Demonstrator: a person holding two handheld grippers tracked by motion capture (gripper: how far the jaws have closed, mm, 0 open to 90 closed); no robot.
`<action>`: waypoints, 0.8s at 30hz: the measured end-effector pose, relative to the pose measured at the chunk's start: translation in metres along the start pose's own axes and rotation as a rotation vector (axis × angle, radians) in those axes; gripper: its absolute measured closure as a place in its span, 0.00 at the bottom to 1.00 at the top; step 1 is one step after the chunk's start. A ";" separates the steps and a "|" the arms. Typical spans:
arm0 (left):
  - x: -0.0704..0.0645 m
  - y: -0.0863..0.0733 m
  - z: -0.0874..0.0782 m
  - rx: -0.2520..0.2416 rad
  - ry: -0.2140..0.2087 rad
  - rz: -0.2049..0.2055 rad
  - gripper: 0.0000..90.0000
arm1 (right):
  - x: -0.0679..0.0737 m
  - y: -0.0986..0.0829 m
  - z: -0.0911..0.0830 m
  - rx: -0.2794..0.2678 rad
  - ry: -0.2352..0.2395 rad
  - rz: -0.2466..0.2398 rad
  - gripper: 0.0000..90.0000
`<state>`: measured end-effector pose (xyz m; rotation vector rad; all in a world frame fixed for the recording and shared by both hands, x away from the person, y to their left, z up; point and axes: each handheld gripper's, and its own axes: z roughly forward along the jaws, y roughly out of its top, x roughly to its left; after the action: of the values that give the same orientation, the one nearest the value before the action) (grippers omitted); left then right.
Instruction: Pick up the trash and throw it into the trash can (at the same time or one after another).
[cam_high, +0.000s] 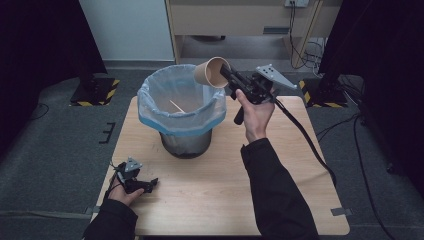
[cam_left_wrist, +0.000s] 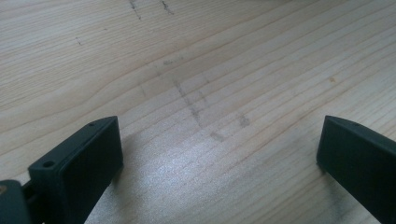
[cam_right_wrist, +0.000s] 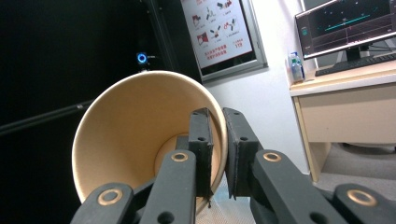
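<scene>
The right tool (cam_high: 227, 75) is pinching the paper cup's (cam_high: 210, 72) rim, holding it sideways just above the lined bin's (cam_high: 181, 107) right edge, while the left tool (cam_high: 145, 185) is resting spread on the table (cam_high: 210, 190)

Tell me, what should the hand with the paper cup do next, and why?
Probably open the right gripper and let go. It pinches the paper cup by its rim, one jaw inside and one outside, and the cup hangs tipped over the far right edge of the lined bin, so it should drop in. A small nudge toward the middle first might be safer.
</scene>
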<state>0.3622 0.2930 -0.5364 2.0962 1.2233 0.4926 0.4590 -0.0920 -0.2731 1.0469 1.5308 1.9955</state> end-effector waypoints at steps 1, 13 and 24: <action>0.000 0.000 0.000 0.000 0.000 0.000 0.00 | 0.002 -0.003 0.005 0.007 -0.002 -0.001 0.92; 0.000 0.000 0.000 0.000 -0.002 0.001 0.00 | 0.006 -0.039 0.051 0.196 -0.002 -0.071 0.64; 0.000 0.000 0.000 0.002 -0.001 0.003 0.00 | -0.024 -0.030 -0.008 0.151 -0.051 -0.085 0.38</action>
<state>0.3622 0.2931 -0.5363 2.0996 1.2210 0.4915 0.4641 -0.1047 -0.3100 1.0637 1.6917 1.8063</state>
